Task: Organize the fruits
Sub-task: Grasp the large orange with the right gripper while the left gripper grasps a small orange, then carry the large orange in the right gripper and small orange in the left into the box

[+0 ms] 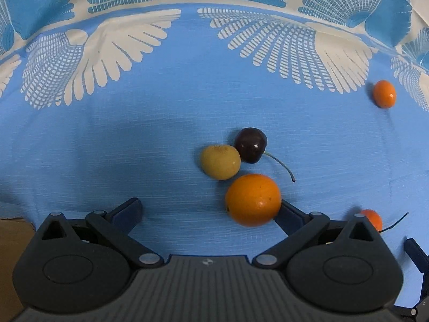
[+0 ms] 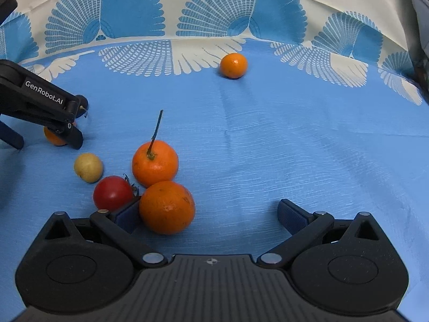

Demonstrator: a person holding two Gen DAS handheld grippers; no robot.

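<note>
In the left wrist view my left gripper (image 1: 211, 212) is open. An orange (image 1: 253, 200) lies against its right finger, with a yellow fruit (image 1: 220, 161) and a dark cherry (image 1: 250, 145) just beyond. Another small orange (image 1: 384, 93) lies far right. In the right wrist view my right gripper (image 2: 211, 214) is open. An orange (image 2: 166, 207) touches its left finger, with a stemmed orange (image 2: 155, 163), a red tomato (image 2: 112, 192) and a yellow fruit (image 2: 88, 167) close by. A lone orange (image 2: 233, 65) lies far back.
Everything lies on a blue cloth with white fan prints (image 2: 295, 134). The left gripper (image 2: 40, 107) shows at the left of the right wrist view, over an orange (image 2: 53, 138). A brown surface (image 1: 10, 255) shows at the left edge.
</note>
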